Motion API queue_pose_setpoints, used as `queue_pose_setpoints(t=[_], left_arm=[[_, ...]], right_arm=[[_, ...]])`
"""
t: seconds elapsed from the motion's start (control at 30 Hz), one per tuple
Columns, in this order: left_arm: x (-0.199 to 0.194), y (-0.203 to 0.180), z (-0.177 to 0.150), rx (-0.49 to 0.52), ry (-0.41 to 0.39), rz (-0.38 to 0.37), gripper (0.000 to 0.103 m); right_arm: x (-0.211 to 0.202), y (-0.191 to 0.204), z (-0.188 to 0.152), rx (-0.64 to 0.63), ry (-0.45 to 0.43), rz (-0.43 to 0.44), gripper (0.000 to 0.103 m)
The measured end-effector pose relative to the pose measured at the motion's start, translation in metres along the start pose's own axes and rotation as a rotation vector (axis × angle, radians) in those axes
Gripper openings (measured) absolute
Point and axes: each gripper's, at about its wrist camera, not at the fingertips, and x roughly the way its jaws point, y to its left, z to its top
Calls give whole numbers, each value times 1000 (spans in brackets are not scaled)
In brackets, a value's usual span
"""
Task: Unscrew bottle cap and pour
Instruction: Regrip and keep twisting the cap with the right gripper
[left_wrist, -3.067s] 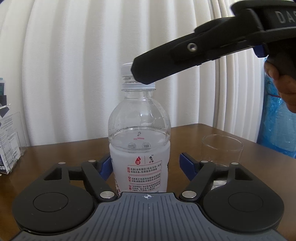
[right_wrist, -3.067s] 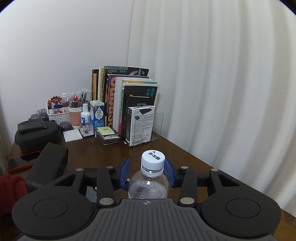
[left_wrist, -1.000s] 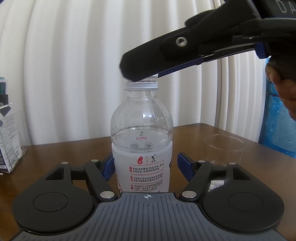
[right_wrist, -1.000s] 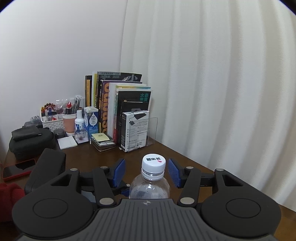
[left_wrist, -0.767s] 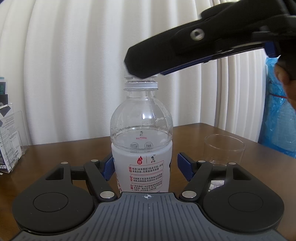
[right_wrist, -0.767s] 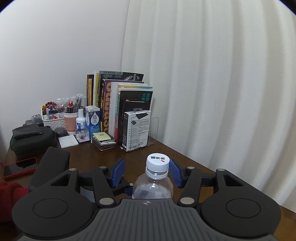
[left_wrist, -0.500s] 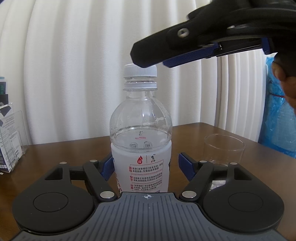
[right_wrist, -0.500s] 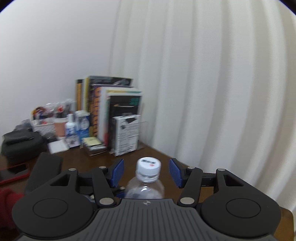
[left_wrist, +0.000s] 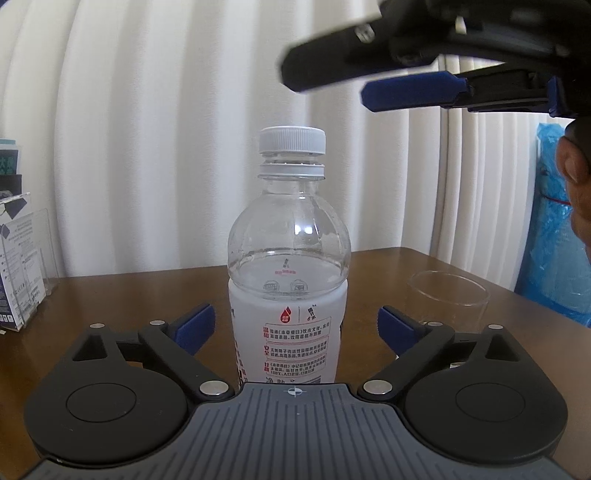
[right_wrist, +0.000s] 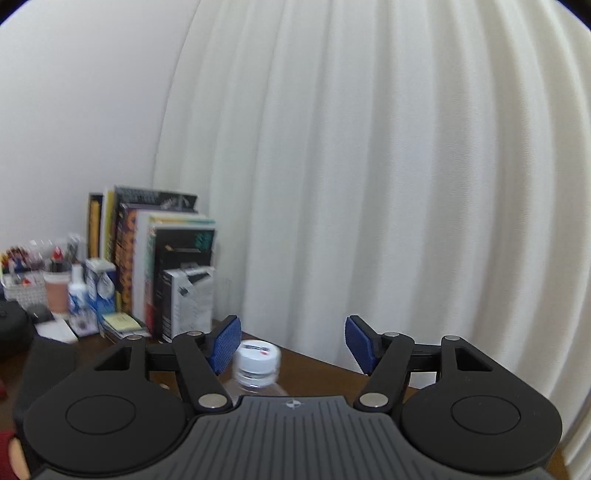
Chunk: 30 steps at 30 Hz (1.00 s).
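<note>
White pleated curtain behind, brown desk below. Bottle stands upright at desk centre, white cap seated on the neck above its ring; water fills it to about the shoulder. Empty glass sits to the right, slightly farther back.

Left gripper: jaws released, spread either side of the labelled body, a gap showing on both sides. Right gripper: jaws released, above and right of the cap, touching nothing; view blurred.

Judgement on the step: no turn is possible until the bottle is held. Close the left jaws on the label band, firmly but without crushing the thin wall. Bring the right gripper down level, centred over the cap, pads on its ribbed side. Twist about the bottle's axis and keep it upright, since liquid would spill if it tipped.
</note>
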Motion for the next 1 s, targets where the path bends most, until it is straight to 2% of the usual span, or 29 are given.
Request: queue_pose_setpoints(t=[0.17,0.27,0.33,0.37,0.4,0.47,0.87,0.9,1.0], left_arm=[[-1,1,1,-4,3,0,96],[0,1,1,-2,4,0,96],[0,2,1,-2,5,0,96],[1,2,1,-4,5,0,96],[1,2,2,-4,6,1,96],[2,2,1,-4,8,1,96],[3,4,1,-2,11,-3,96],[3,4,1,0,9,-6,95],[2,2,0,14,6,-17,83]], right_arm=[[4,10,-1,-10,-6,63,72],[9,19,-3,-54,10,11,71],[11,25,-6,-93,11,-30,64],[12,26,-6,-95,13,-42,52],[13,24,-7,-66,18,-43,47],[14,20,-8,-28,22,-43,43],[22,13,-15,4,43,-13,36],[22,13,-15,3,45,-9,36],[23,11,-15,-3,52,-3,32]])
